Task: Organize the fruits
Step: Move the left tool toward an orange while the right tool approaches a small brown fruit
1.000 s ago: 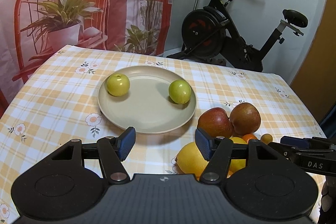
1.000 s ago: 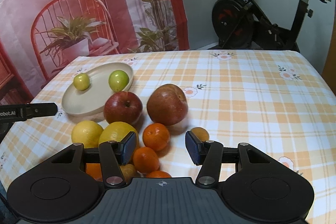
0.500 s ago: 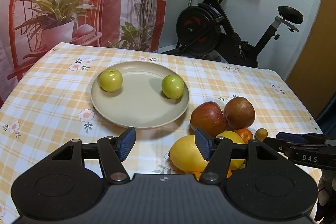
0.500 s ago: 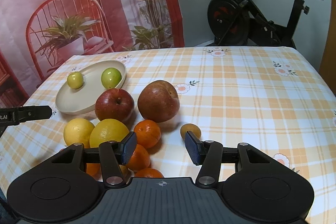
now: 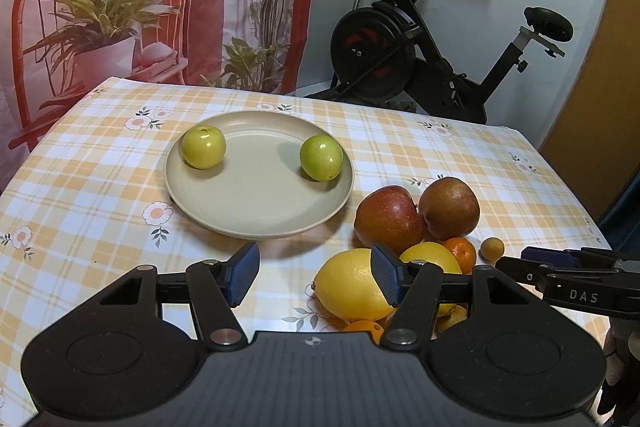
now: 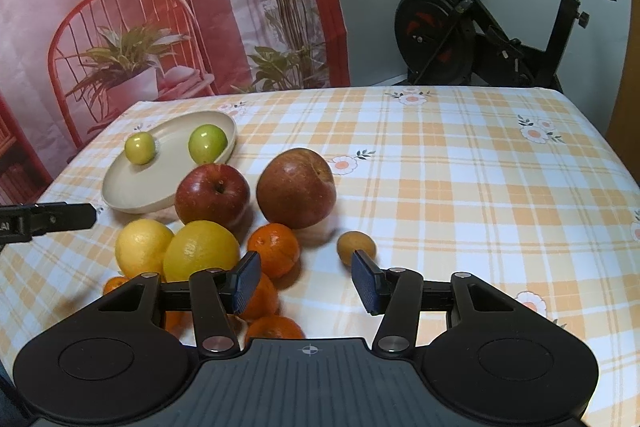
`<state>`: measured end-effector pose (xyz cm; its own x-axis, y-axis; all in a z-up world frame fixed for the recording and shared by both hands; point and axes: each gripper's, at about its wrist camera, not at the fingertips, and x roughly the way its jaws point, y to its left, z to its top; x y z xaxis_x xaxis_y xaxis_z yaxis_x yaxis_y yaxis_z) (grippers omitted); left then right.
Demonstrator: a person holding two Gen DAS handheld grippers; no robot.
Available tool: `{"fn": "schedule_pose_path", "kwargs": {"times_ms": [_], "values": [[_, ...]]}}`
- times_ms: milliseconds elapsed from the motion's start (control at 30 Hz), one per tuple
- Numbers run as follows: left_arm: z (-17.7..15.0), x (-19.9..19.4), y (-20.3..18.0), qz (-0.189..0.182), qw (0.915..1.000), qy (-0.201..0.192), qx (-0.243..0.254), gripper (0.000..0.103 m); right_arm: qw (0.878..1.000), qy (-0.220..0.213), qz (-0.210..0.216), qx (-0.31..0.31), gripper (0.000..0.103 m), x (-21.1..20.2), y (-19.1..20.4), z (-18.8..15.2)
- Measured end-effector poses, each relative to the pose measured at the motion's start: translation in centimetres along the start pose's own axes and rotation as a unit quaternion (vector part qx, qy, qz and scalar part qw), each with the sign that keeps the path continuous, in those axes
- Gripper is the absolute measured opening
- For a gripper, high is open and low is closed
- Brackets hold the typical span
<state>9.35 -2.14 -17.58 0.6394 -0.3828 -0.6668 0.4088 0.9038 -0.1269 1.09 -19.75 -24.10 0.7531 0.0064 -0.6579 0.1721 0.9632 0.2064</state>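
A beige plate [image 5: 224, 215] holds two green fruits [image 5: 203, 147] [image 5: 321, 157]. To its right, on the cloth, lie two red apples [image 5: 388, 219] [image 5: 450, 207], two lemons [image 5: 348, 287] [image 5: 430, 255], several oranges [image 6: 274, 249] and a small yellow-brown fruit [image 6: 354, 243]. My left gripper [image 5: 315, 275] hovers open in front of the plate, its right finger over the near lemon. My right gripper [image 6: 306, 283] is above the oranges with its jaws closing and nothing between them. The small fruit sits just beyond its right fingertip [image 6: 366, 285].
The table wears an orange-checked cloth [image 6: 460, 187]; its right half is bare. Behind it hang a printed backdrop [image 6: 160, 7] and an exercise bike [image 5: 420, 47] stands by the wall. Each gripper shows at the edge of the other's view.
The right gripper's jaws look slightly narrower. Both views have shifted a little, while the fruits and the plate lie where they were.
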Motion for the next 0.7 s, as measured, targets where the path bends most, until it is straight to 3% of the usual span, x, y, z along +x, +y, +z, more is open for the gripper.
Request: {"fn": "schedule_pose_path", "kwargs": {"times_ms": [700], "values": [[-0.8, 0.3, 0.2, -0.003, 0.9998, 0.015, -0.008, 0.06, 1.0, 0.001, -0.006, 0.0, 0.042, -0.2, -0.8, -0.4]]}}
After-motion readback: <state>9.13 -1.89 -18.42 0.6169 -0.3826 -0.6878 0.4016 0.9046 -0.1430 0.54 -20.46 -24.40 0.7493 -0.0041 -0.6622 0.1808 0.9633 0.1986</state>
